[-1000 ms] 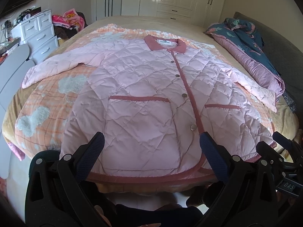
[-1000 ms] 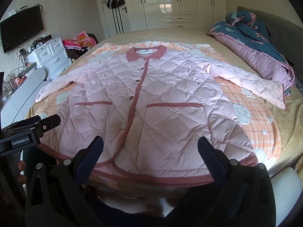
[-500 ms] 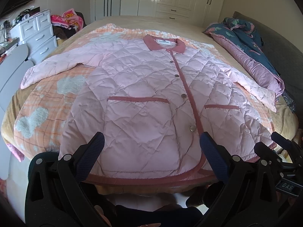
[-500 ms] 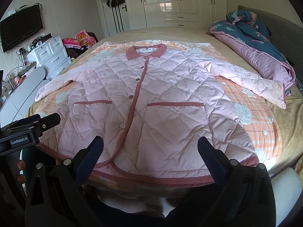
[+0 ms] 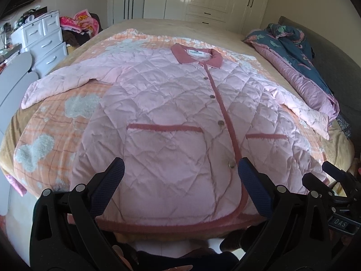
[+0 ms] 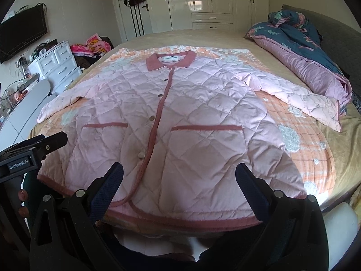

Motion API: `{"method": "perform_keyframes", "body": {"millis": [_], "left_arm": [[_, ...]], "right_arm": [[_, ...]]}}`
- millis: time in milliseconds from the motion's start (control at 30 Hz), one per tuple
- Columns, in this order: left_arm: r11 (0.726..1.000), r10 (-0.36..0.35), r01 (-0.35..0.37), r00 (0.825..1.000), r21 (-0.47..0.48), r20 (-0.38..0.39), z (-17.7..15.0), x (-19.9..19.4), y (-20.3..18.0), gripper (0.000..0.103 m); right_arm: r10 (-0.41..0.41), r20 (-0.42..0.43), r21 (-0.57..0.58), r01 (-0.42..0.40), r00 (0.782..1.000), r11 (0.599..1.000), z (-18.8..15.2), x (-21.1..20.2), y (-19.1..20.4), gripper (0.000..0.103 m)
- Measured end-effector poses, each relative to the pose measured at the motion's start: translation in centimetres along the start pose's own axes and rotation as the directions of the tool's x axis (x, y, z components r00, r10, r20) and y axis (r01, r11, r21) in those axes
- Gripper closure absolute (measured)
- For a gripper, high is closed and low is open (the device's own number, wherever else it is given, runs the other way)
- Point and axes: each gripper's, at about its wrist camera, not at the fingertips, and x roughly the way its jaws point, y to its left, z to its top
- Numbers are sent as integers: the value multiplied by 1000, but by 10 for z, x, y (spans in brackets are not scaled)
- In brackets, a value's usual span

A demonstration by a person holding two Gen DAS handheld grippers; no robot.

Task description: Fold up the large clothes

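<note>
A large pink quilted jacket (image 5: 176,117) (image 6: 180,117) with dark pink trim, collar and two pockets lies flat and buttoned on the bed, both sleeves spread out to the sides. Its hem hangs at the near bed edge. My left gripper (image 5: 180,169) is open above the hem, over the left pocket, holding nothing. Over the hem on the right pocket's side, my right gripper (image 6: 179,169) is likewise open and holds nothing. The other gripper's body shows at the edge of each wrist view.
An orange checked blanket (image 5: 45,140) lies under the jacket on the beige bed (image 6: 343,153). A rolled blue and purple quilt (image 6: 304,52) sits along the bed's right side. White drawers (image 5: 42,38) stand to the left; wardrobes (image 6: 203,2) are behind.
Both grippers have drifted very slightly; the jacket lies unmoved and both stay open.
</note>
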Motion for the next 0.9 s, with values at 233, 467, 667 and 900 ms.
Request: {"method": "perform_keyframes", "body": {"millis": [233,467,667,900], "left_arm": [[1000,4,-4,1000,-11,9,25,12,4,9],[1000,7,-7,1000,-29,-4,47,29,8,9],[999,13,-13,1000,-38,-13,63,40,9,9],[999,10,-11,1000,-39,-16,89,56,5,9]], "right_arm": [[-19,-5,1,19,1000,1000,24,12,-3,4],[-12,-18,12,12,1000,1000,49,28,-4,4],[-2,-23,23,3,1000,1000,74,42,-6,4],[-5,-28,41,6,1000,999,103,60,-11,4]]}}
